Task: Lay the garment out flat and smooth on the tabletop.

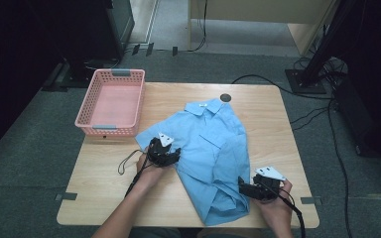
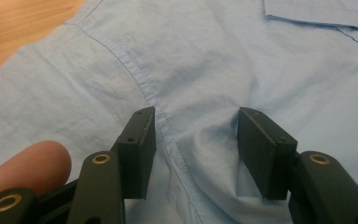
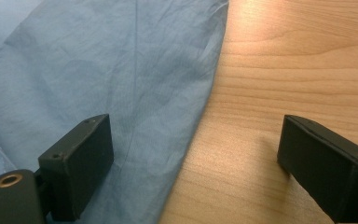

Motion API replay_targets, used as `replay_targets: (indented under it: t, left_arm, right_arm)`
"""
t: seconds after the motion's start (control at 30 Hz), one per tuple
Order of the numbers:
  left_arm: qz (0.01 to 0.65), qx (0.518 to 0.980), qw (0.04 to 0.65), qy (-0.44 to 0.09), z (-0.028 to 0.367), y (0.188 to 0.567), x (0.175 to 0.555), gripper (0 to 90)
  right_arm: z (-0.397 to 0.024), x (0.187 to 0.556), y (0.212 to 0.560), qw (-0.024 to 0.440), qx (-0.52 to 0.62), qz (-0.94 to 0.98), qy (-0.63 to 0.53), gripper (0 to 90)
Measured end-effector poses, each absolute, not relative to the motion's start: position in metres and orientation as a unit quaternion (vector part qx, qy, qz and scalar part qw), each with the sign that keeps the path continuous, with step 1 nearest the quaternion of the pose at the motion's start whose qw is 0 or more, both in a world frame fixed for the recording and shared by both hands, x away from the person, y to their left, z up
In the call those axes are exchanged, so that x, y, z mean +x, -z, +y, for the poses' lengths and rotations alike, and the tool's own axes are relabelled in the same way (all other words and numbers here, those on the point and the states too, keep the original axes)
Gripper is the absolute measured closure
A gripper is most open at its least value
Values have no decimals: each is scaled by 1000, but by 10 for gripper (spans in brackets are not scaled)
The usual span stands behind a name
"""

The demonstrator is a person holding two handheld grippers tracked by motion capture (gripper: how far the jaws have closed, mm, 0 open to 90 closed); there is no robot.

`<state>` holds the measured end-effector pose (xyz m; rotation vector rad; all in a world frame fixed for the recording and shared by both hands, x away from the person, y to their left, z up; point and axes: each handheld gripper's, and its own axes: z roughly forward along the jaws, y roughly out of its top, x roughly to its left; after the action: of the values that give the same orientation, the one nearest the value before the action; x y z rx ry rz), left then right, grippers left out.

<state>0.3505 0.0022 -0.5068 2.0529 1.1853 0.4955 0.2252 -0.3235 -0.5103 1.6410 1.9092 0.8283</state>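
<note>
A light blue short-sleeved shirt lies spread on the wooden table, collar toward the far edge. My left gripper rests on the shirt's left sleeve area. In the left gripper view, its jaws stand partly apart over the sleeve seam of the shirt, a small bulge of cloth between them, pads not pressing it. My right gripper sits at the shirt's lower right hem. In the right gripper view it is wide open, one jaw over the shirt, the other over bare wood.
A pink plastic basket stands at the table's far left corner, overhanging the edge. A small black disc lies by the collar. Bare wood shows left of the shirt and along the right side. A fingertip shows beside the left jaw.
</note>
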Motion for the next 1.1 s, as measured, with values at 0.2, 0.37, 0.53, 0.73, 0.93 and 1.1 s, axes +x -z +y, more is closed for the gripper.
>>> replay_targets:
  t: [0.2,0.37,0.53,0.73,0.93,1.1]
  left_arm:
    - [448,792,365,-195,-1,510,360,472]
    - [452,792,362,-194,-1,510,369,391]
    - [463,788,355,-197,-1,511,371,303]
    - [468,787,351,-196,0,511,371,229]
    - [467,788,351,-195,0,511,371,221]
    - [466,789,350,-195,0,511,371,221]
  right_arm:
    - [-323,223,510,245,606,694,-302,103]
    - [-322,222,510,247,608,692,-301,103]
    - [-322,222,510,245,609,692,-300,102]
    - [-325,223,503,234,613,693,-300,106]
    - [-327,227,490,249,598,694,-313,140]
    - [-329,238,482,245,604,696,-301,144]
